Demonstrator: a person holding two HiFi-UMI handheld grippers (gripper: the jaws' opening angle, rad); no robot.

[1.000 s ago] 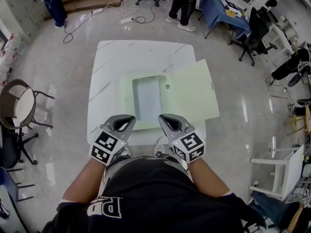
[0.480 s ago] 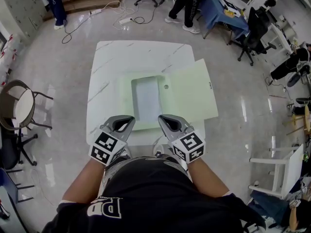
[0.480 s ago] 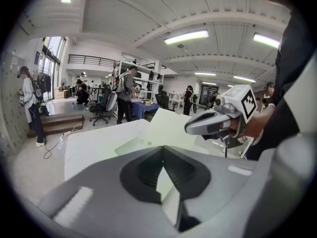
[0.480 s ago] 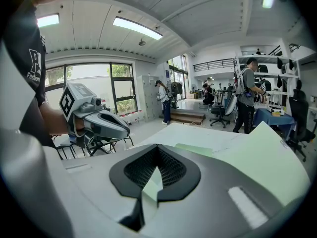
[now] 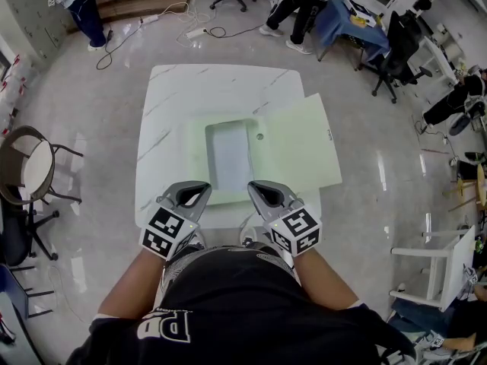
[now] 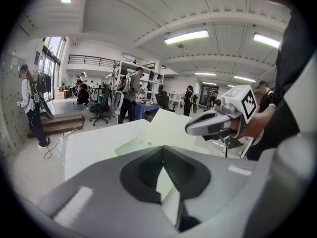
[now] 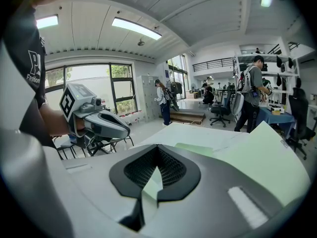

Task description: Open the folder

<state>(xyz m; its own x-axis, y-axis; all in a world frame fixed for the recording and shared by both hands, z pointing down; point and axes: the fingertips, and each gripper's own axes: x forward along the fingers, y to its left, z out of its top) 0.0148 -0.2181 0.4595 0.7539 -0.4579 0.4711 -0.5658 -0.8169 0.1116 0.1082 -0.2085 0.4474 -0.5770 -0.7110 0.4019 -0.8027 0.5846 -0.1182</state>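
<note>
Folder (image 5: 297,147): pale green, lying open on white marble table (image 5: 213,82), just ahead of both gripper tips. Cover swung out ahead-right of right gripper (image 5: 254,184), overhanging table edge. Greyish rectangular panel (image 5: 230,154) inside, small round stud (image 5: 260,136) beside it. Count: one folder, one table, two grippers. Left gripper (image 5: 205,185) and right gripper: jaws closed together, nothing held.

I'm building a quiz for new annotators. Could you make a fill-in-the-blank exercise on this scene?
The folder lies ___ on the table.
Its cover overhangs the table's ___ edge in the head view.
The left gripper and right gripper both have their jaws ___, holding nothing.
Missing words: open; right; shut.
</note>
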